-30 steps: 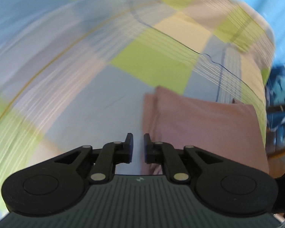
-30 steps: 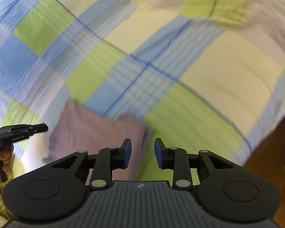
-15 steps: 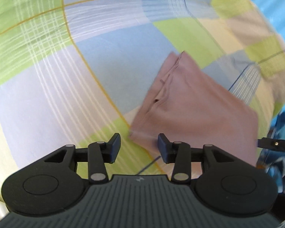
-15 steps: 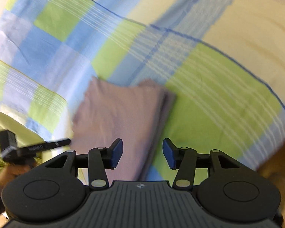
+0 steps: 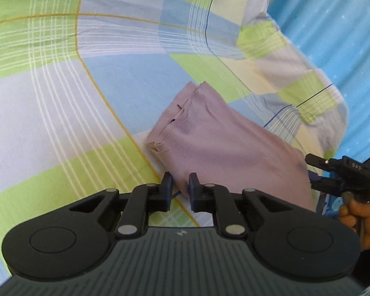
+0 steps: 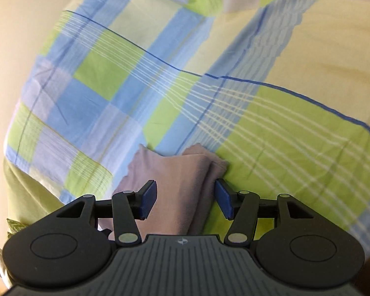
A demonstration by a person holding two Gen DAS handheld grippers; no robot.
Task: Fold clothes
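The left hand-held gripper (image 5: 180, 187) pinches the folded pink cloth's (image 5: 224, 148) near corner on the checked bedsheet (image 5: 61, 98); the right hand-held gripper (image 6: 186, 197) straddles its edge, jaws spread wide.

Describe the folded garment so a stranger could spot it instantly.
Look at the bed covered by a green, blue and cream checked sheet. On it lies a folded dusty-pink cloth garment, hemmed edges stacked. It is the only plain, unpatterned fabric there.
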